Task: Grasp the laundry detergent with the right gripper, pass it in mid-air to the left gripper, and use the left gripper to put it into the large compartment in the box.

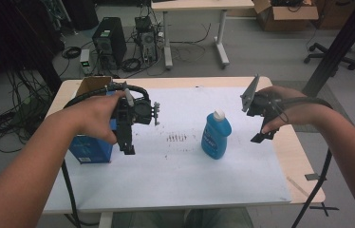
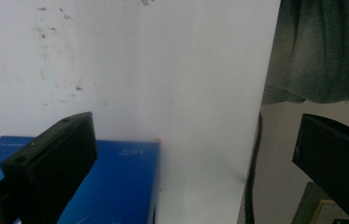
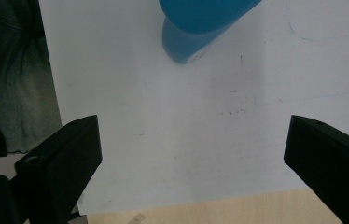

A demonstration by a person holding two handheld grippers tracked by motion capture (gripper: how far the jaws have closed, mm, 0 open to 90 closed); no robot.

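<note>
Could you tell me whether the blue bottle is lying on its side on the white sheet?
No, the blue bottle stands upright on the white sheet, its white cap on top.

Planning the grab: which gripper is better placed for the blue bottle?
Right. The right gripper hovers open just beside the bottle; the left gripper hangs over the blue box, farther away.

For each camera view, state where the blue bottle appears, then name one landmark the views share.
High view: blue bottle upright, right of centre on the white sheet.
Left gripper view: no bottle; blue box lower left.
Right gripper view: bottle at top centre.
Shared landmark: the white sheet.
</note>
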